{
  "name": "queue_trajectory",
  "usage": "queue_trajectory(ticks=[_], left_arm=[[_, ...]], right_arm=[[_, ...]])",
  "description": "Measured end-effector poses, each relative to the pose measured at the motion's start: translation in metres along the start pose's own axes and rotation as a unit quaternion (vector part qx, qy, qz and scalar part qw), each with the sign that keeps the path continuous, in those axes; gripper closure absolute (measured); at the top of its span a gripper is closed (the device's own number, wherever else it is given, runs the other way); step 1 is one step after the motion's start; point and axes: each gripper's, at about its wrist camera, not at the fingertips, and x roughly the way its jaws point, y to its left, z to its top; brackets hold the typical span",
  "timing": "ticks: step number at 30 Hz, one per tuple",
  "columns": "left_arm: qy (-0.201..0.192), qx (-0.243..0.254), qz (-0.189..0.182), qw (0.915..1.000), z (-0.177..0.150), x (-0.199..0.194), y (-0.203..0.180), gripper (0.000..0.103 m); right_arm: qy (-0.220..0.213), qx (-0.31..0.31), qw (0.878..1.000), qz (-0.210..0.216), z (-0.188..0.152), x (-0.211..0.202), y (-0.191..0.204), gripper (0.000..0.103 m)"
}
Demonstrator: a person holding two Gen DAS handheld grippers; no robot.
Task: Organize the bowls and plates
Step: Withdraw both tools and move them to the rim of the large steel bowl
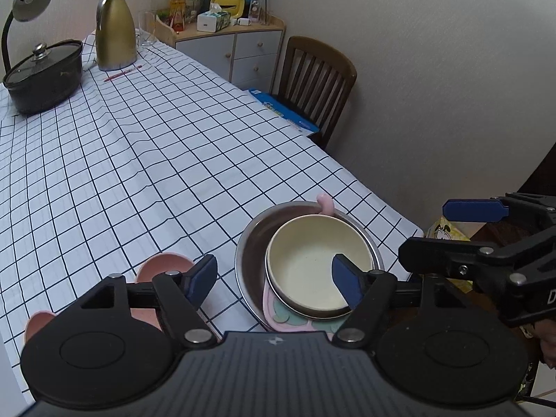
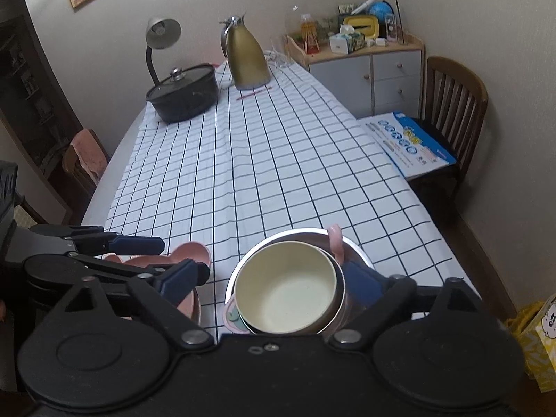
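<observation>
A cream bowl sits nested in a steel bowl near the table's front edge. Under the cream bowl lies a pink patterned plate, with a pink ear sticking up at the far rim. A pink ear-shaped dish lies to the left of the stack. My left gripper is open above the stack's left side, one finger over the cream bowl. My right gripper is open and wide, its fingers astride the stack without pressing on it.
On the checked tablecloth, far end: a lidded black pot, a gold jug, a red pencil and a desk lamp. A wooden chair with a blue-white sheet stands at the right. A cabinet fills the corner.
</observation>
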Motion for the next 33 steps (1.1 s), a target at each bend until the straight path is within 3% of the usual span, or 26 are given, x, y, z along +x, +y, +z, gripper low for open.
queue_trajectory(ticks=[3,10,23,33], left_arm=[[-0.004,0.001,-0.003,1.0000,-0.003,-0.004,0.000,0.029],[0.002,0.009,-0.005,0.9999,-0.011,-0.002,0.003,0.029],[0.044,0.032,0.010,0.9985,-0.016,0.045,0.026,0.029],[0.067,0.064,0.028,0.9953,0.003,0.077,0.051,0.029]], right_arm=[[-0.017,-0.012,1.000,-0.005,-0.007,-0.007,0.003,0.001],[-0.031,-0.017,0.999,-0.027,-0.029,-0.013,-0.001,0.000],[-0.011,0.047,0.997,-0.065,-0.060,0.002,-0.038,0.000],[0.014,0.082,0.993,-0.083,-0.069,0.020,-0.061,0.002]])
